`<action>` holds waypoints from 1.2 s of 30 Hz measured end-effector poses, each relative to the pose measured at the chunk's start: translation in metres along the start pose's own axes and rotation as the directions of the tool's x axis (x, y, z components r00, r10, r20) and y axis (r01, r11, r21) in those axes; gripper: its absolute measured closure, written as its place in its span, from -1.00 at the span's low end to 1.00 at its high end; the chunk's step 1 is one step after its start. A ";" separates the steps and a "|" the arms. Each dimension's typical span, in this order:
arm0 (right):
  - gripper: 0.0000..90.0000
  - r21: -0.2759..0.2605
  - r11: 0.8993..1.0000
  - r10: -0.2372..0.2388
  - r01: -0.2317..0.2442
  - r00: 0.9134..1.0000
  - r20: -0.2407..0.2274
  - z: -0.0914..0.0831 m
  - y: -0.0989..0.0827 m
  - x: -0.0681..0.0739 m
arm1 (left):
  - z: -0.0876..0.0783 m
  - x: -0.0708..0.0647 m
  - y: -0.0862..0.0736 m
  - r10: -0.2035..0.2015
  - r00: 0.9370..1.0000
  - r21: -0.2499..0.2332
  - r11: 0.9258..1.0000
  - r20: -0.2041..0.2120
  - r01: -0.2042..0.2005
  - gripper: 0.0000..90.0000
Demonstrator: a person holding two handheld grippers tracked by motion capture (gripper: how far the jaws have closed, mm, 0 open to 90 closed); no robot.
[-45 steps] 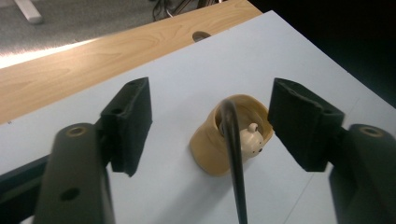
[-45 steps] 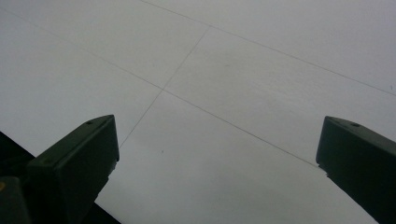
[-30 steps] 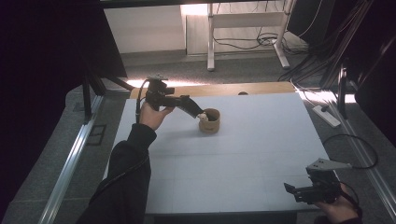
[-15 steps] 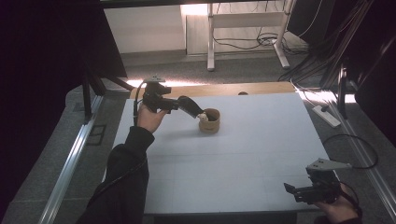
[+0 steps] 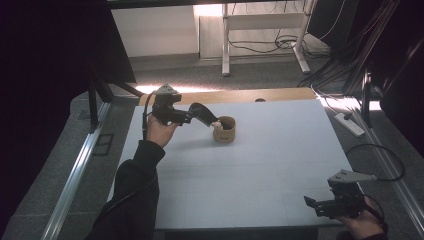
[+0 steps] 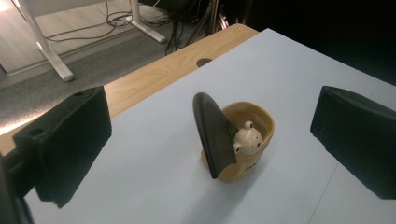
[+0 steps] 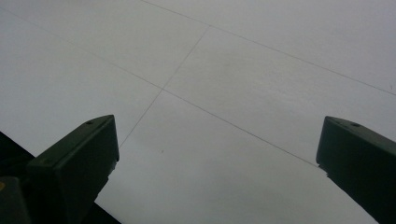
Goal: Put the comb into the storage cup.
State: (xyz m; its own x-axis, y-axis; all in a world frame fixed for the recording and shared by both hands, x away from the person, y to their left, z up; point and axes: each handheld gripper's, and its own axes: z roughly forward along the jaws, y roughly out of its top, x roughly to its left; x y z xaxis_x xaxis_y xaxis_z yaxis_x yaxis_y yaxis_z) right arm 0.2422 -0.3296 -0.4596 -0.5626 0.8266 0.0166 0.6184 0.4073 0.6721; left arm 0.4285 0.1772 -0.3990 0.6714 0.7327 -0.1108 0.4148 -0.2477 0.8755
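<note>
A tan cup (image 5: 225,130) (image 6: 254,128) with a small bear figure (image 6: 246,138) on its rim stands on the white table (image 5: 240,180) at the back middle. A flat black oval piece (image 6: 212,135) leans upright against the cup's side. My left gripper (image 5: 196,114) hovers just left of the cup and points at it. Its jaws have just been opening, and its pads (image 6: 74,140) stand wide apart with nothing between them; cup and piece sit a short way ahead. My right gripper (image 5: 313,206) (image 7: 215,154) rests open over bare table at the front right corner.
A strip of bare wood (image 5: 250,95) with a cable hole runs along the table's far edge. A power strip (image 5: 350,124) and cables lie on the floor to the right. A metal rail (image 5: 75,170) runs along the left side.
The left hand has shifted only slightly beside the cup. The cup, the black piece and the right gripper stay where they were.
</note>
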 end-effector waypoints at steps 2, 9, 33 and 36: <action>-1.00 0.001 1.000 0.000 0.000 1.000 0.000 0.000 0.000 0.000 | -0.001 -0.001 -0.002 0.007 1.000 -0.006 1.000 -0.005 -0.007 -1.00; -1.00 0.003 1.000 -0.001 0.001 1.000 0.001 0.000 0.000 0.000 | -0.005 -0.004 -0.011 0.017 1.000 -0.031 0.999 -0.002 -0.017 -1.00; -1.00 -0.004 1.000 0.011 -0.011 1.000 0.010 -0.001 0.000 0.000 | -0.007 -0.006 -0.043 -0.002 1.000 -0.047 0.999 0.022 0.003 -1.00; -1.00 -0.005 1.000 0.010 -0.010 1.000 0.010 -0.001 0.000 0.000 | -0.010 -0.006 -0.044 -0.005 1.000 -0.052 0.999 0.020 0.007 -1.00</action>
State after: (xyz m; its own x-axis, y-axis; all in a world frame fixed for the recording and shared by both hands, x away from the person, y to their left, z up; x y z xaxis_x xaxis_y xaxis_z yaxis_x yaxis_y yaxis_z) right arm 0.2414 -0.3300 -0.4593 -0.5511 0.8343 0.0160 0.6212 0.3974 0.6753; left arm 0.3998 0.1898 -0.4326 0.6815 0.7211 -0.1251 0.3868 -0.2098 0.8980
